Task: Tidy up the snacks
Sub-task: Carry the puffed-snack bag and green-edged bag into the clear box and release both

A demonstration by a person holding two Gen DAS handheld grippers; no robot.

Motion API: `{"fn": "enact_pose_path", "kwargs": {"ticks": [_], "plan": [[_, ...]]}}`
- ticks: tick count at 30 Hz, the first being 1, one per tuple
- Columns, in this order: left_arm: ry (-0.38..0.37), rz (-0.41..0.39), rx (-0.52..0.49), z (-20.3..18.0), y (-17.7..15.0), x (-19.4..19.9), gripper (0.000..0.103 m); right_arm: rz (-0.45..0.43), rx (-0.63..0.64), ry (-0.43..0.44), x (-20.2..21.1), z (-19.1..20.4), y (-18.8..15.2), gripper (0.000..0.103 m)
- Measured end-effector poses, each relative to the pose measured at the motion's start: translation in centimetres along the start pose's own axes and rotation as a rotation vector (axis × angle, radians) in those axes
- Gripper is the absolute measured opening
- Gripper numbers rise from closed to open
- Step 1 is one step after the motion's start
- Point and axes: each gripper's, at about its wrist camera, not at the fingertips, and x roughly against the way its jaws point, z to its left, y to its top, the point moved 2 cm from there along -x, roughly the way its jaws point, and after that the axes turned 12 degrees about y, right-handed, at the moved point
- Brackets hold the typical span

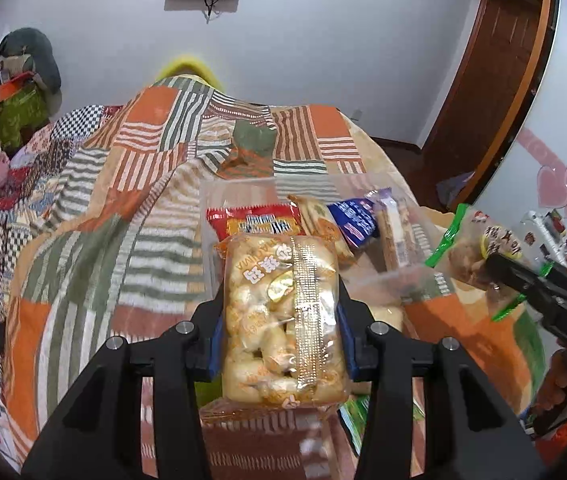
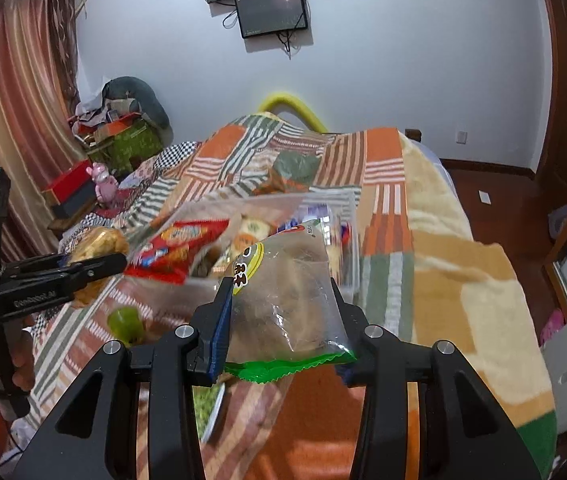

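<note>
A: Left wrist view first. What has the left gripper got?

B: It is clenched on a clear pack of pale puffed snacks, filling the lower centre of the frame. Just above it sits the clear plastic bin on the patchwork blanket, already holding a red packet, a blue packet and a long wafer bar.

A: And at the right edge?

B: The right gripper comes in from the lower right, grasping a green-edged bag beside the bin's near corner.

A: Now the right wrist view.

B: The same green-edged bag is pinched between the fingers in the centre, its green seam hanging at the bottom. The bin lies just above, and the red packet is at centre left, blurred. The left gripper reaches in from the left with the puffed snacks.

A: How should the placing go?

B: I'd say one hand at a time, since both crowd the bin. Carry each pack over the rim, lower it onto a free spot, then release. The puffs look crushable, so a light squeeze and no pressing down. A few packets lie on the blanket at the bottom of both views, left for later.
</note>
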Motion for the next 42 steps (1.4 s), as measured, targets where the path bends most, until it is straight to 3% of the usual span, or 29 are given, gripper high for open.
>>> {"fn": "enact_pose_path", "kwargs": {"ticks": [8, 23, 33, 42], "plan": [[0.038, 0.058, -0.027, -0.4, 1.0, -5.2, 0.044, -0.006, -0.007, 0.001, -2.6, -0.4, 1.7, 0.038], [0.059, 0.078, -0.021, -0.7, 2.7, -9.4, 0.044, 0.042, 0.028, -0.023, -7.5, -0.5, 3.3, 0.038], [0.059, 0.110, -0.066, -1.1, 1.9, -10.1, 0.046, 0.125, 0.051, -0.025, -9.5, -0.6, 1.9, 0.040], [0.037, 0.090, -0.091, -1.0, 1.1, -7.3, 0.052, 0.141, 0.049, -0.040, -7.7, -1.1, 1.8, 0.051]]}}
